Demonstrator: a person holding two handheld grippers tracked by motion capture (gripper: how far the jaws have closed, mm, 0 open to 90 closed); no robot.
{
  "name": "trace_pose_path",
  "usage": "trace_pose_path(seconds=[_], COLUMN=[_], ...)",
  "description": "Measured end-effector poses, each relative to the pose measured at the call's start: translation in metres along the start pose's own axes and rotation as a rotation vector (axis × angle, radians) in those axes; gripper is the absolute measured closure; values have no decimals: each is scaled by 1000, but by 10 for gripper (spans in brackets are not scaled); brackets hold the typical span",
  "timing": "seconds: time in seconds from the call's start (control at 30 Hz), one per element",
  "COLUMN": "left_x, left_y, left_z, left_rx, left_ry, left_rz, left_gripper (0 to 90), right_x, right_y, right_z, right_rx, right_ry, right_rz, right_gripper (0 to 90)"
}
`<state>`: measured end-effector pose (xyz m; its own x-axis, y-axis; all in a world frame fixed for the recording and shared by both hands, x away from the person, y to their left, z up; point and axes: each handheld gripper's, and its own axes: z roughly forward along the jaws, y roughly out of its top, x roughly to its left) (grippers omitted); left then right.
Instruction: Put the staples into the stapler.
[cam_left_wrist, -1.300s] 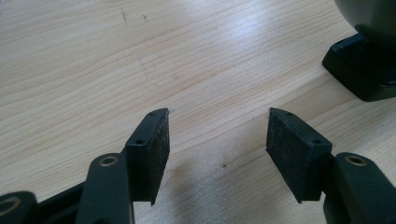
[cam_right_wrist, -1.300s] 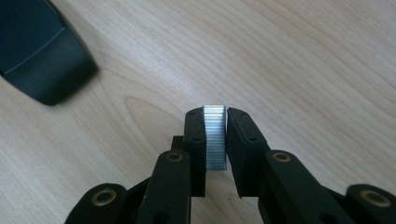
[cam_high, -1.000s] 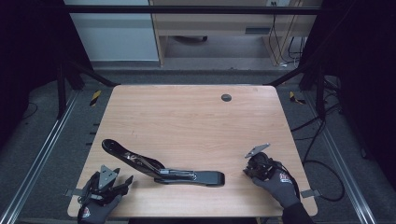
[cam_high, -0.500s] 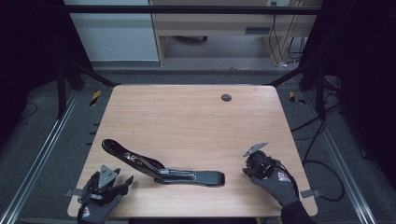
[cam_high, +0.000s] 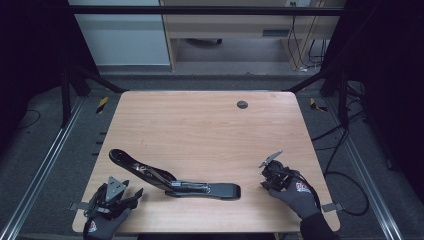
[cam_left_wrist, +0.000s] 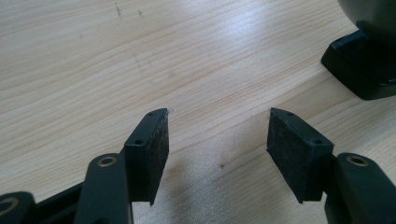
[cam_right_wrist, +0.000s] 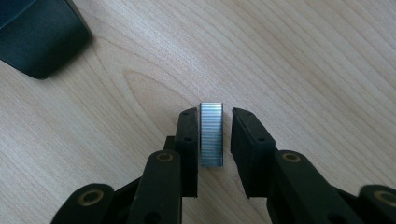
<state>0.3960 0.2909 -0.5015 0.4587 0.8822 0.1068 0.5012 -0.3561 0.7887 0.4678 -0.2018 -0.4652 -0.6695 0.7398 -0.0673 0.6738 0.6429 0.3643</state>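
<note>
A black stapler (cam_high: 175, 182) lies swung open near the table's front, its upper arm angled up to the left. My right gripper (cam_high: 265, 180) rests to its right, and its jaws (cam_right_wrist: 215, 114) straddle a silver strip of staples (cam_right_wrist: 211, 135) lying on the wood. The strip touches one pad, and a thin gap shows at the other. The stapler's rounded end (cam_right_wrist: 37, 37) is at the upper left of the right gripper view. My left gripper (cam_high: 135, 196) sits at the front left corner, open (cam_left_wrist: 217, 114) with bare wood between its pads. A stapler part (cam_left_wrist: 369, 70) lies just beyond it.
The wooden table (cam_high: 200, 130) has a round black grommet (cam_high: 242, 104) near its far edge. Metal rails run along both sides on the floor. Cables (cam_high: 345, 175) trail past the right edge. A desk stands beyond the far edge.
</note>
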Motion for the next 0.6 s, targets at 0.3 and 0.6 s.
trace_pose_path(seconds=[0.3,0.6], left_x=[0,-1], left_y=[0,0], left_z=[-1,-1], left_rx=[-1,1], left_ry=[1,6], left_rz=[1,5], left_gripper=[384,384], right_x=[0,-1], right_y=[4,6], right_z=[2,5], right_rx=[24,44], right_ry=[4,21], right_rz=[-7,0], right_gripper=[761,781])
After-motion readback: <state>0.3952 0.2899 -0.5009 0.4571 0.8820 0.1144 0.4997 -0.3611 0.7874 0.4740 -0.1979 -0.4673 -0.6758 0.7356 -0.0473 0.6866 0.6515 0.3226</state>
